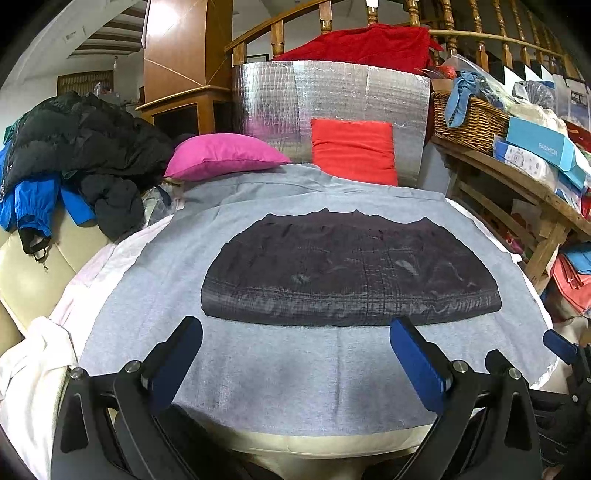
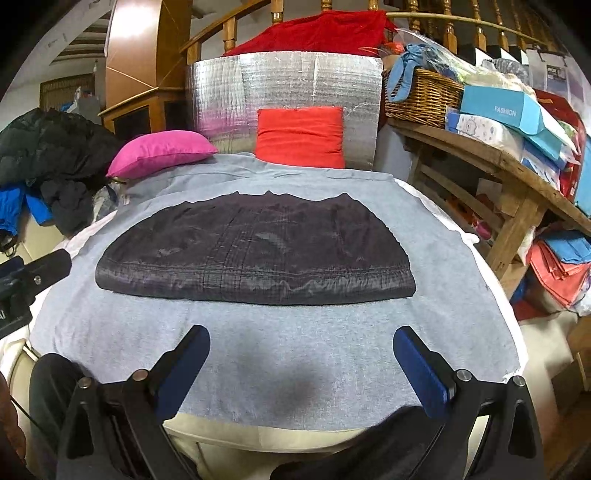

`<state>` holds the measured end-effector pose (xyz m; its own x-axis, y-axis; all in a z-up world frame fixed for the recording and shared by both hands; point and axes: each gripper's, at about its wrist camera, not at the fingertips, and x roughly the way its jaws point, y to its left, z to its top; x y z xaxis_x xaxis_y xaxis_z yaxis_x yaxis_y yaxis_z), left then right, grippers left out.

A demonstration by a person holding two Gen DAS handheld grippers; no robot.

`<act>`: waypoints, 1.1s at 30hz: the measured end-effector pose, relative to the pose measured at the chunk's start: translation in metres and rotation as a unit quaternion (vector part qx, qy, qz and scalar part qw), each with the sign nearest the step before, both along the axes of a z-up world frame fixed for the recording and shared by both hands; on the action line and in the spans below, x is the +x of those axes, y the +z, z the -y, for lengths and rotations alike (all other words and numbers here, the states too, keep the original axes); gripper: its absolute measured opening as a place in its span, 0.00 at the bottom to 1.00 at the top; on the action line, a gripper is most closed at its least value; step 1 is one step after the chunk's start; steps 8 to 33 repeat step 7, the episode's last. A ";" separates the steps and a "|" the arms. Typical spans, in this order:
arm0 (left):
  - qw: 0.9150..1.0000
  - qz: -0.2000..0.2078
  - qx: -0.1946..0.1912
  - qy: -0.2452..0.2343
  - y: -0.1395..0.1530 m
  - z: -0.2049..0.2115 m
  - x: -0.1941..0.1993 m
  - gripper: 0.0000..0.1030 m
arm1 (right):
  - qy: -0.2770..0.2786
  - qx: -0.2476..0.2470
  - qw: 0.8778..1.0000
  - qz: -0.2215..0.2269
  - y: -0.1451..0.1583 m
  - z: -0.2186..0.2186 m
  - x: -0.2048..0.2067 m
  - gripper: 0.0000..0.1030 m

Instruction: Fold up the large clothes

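Surface: grey sheet [image 1: 295, 369] spread flat over a cream cushioned seat [image 1: 33, 266], white cloth [image 1: 26, 354] showing at its left edge.

Garment [image 1: 351, 273]: dark, quilted, folded into a wide flat bundle, lying at mid-sheet, straight folded edge nearest the cameras.

Left gripper [image 1: 295, 354]: jaws wide apart, holding nothing, above the near sheet just short of the garment.

Right gripper [image 2: 301, 363]: jaws likewise wide apart and empty, beside the left gripper, short of the garment.

Far end: pink pillow [image 1: 225, 157] lying flat; red cushion [image 1: 352, 149] propped against a silver foil panel [image 1: 332, 92]; red fabric [image 1: 362, 44] heaped behind the panel.

Left: pile of black and blue clothes [image 1: 74, 147].

Right: wooden shelf [image 1: 517, 184] carrying a wicker basket [image 1: 469, 118] and boxes [image 1: 543, 147]; folded cloths [image 1: 572, 277] stacked below.

Behind: wooden banister [image 1: 480, 33] and brown cabinet [image 1: 177, 66].
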<state>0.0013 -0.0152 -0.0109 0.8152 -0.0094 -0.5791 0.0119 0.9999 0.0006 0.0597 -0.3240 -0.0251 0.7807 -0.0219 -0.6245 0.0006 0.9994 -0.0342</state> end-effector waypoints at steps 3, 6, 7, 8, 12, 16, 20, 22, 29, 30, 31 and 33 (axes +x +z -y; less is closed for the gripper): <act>1.000 -0.002 -0.006 -0.004 -0.001 -0.002 -0.001 0.98 | 0.001 -0.006 1.000 0.004 0.002 -0.002 -0.001 0.98; 1.000 -0.002 -0.003 -0.003 -0.002 -0.002 -0.001 0.98 | 0.001 -0.007 1.000 0.002 0.001 -0.003 -0.002 0.98; 1.000 -0.002 -0.003 -0.003 -0.002 -0.002 -0.001 0.98 | 0.001 -0.008 1.000 0.002 0.001 -0.003 -0.002 0.98; 1.000 -0.002 -0.003 -0.003 -0.002 -0.002 -0.001 0.98 | 0.001 -0.008 1.000 0.002 0.001 -0.003 -0.002 0.98; 1.000 -0.002 -0.003 -0.003 -0.002 -0.002 -0.001 0.98 | 0.001 -0.008 1.000 0.002 0.001 -0.003 -0.002 0.98; 1.000 -0.002 -0.003 -0.003 -0.002 -0.002 -0.001 0.98 | 0.001 -0.008 1.000 0.002 0.001 -0.003 -0.002 0.98; 1.000 -0.002 -0.003 -0.003 -0.002 -0.002 -0.001 0.98 | 0.001 -0.008 1.000 0.002 0.001 -0.003 -0.002 0.98; 1.000 -0.002 -0.003 -0.003 -0.002 -0.002 -0.001 0.98 | 0.001 -0.008 1.000 0.002 0.001 -0.003 -0.002 0.98; 1.000 -0.002 -0.003 -0.003 -0.002 -0.002 -0.001 0.98 | 0.001 -0.008 1.000 0.002 0.001 -0.003 -0.002 0.98; 1.000 -0.002 -0.003 -0.003 -0.002 -0.002 -0.001 0.98 | 0.001 -0.008 1.000 0.002 0.001 -0.003 -0.002 0.98; 1.000 -0.002 -0.003 -0.003 -0.002 -0.002 -0.001 0.98 | 0.001 -0.008 1.000 0.002 0.001 -0.003 -0.002 0.98; 1.000 -0.002 -0.003 -0.003 -0.002 -0.002 -0.001 0.98 | 0.001 -0.008 1.000 0.002 0.001 -0.003 -0.002 0.98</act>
